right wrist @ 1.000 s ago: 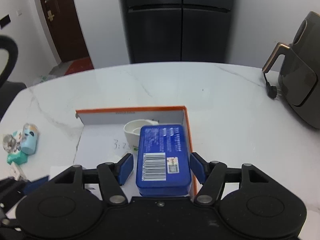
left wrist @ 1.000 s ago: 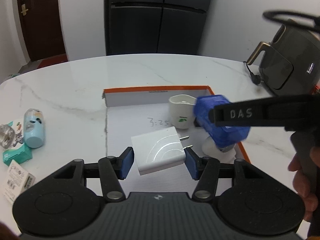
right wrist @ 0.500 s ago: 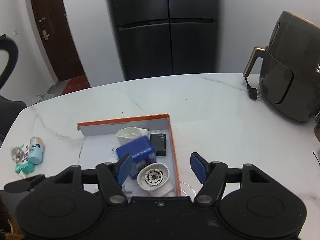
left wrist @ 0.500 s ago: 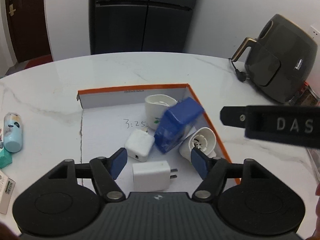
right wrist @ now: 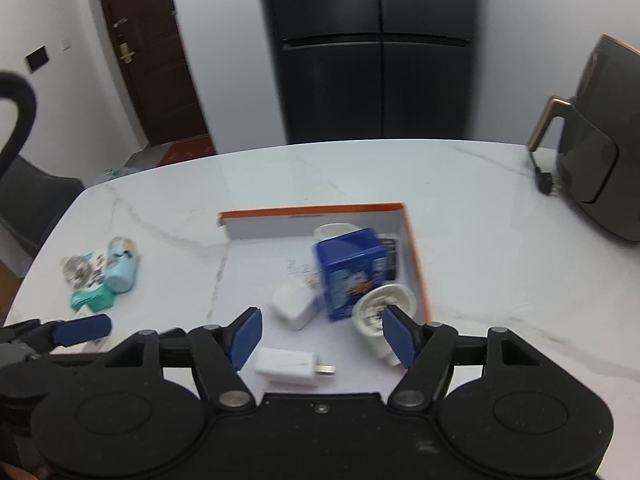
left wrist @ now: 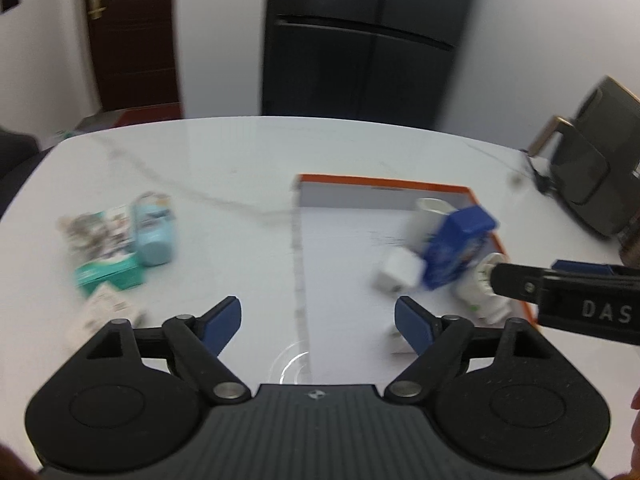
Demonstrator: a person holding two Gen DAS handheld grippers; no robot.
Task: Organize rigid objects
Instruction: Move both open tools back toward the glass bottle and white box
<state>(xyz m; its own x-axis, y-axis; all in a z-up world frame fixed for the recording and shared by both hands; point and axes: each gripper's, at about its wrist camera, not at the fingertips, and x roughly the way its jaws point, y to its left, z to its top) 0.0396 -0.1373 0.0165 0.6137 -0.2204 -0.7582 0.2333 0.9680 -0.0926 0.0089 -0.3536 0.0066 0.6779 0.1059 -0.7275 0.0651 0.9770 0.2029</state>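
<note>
Setting: I read this as a home kitchen or dining room.
Fridge [right wrist: 376,48]: tall, dark, multi-door, against the far white wall, straight ahead of me.
Table [right wrist: 360,176]: white, marble-veined, rounded edge; fills the foreground.
Air fryer [right wrist: 600,136]: dark, copper-coloured handle, cord trailing, on the table's right side.
Door [right wrist: 148,52]: dark brown wood with a brass lock, left of the fridge; red mat [right wrist: 184,152] at its foot.
Wall panel [right wrist: 37,58]: small dark plate left of the door.
Chair [right wrist: 24,192]: dark seat at the table's left edge.
Clutter: small household packets [right wrist: 100,276] on the table, left.
</note>
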